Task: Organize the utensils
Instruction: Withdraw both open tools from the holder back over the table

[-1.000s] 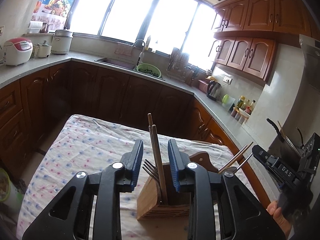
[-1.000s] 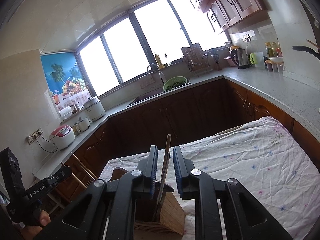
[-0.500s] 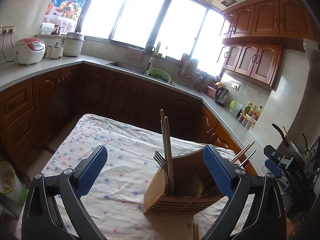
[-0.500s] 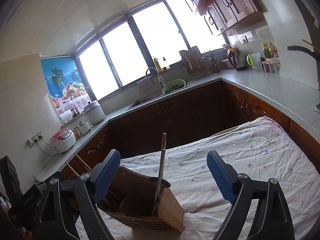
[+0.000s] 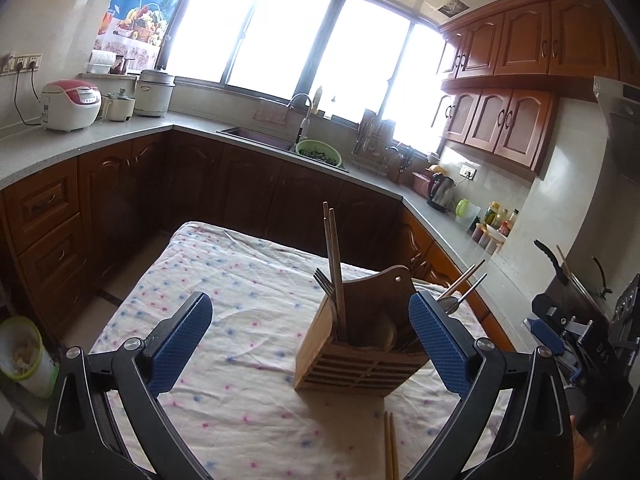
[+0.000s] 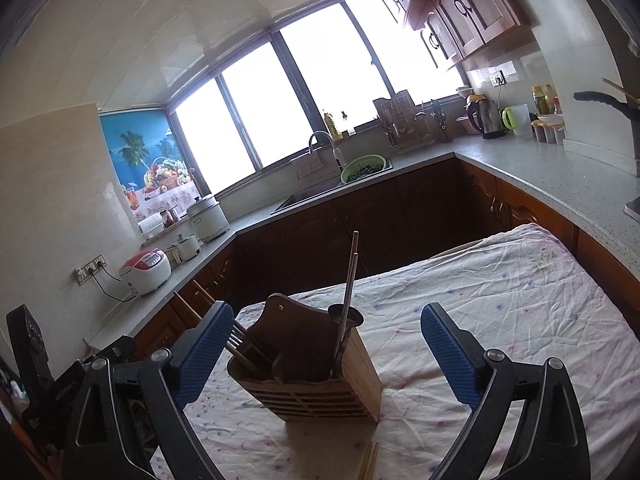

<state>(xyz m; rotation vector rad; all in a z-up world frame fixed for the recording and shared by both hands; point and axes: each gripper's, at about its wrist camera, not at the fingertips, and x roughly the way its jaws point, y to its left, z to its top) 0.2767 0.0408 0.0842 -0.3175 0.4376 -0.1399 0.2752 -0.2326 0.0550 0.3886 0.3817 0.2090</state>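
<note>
left gripper point(image 5: 310, 344): wide open, empty
right gripper point(image 6: 326, 354): wide open, empty
holder point(image 5: 356, 344): upright on tablecloth point(image 5: 240, 280)
chopsticks point(image 5: 334, 264): standing in holder
fork point(image 5: 323, 279): beside chopsticks

Left claw point(image 5: 310, 344): black plastic linkage arms are carrying two fingers, each faced with a blue ribbed pad point(image 5: 182, 346). Round silver screws point(image 5: 131, 344) are showing at the pivots. Triangular cut-outs are lightening the arms.

Right claw point(image 6: 326, 356): same build, black arms, blue ribbed pads point(image 6: 448, 358), silver pivot screws point(image 6: 491, 355). In the left wrist view its black housing is showing white lettering, partly unreadable, and a sliver of skin is showing below it.
</note>
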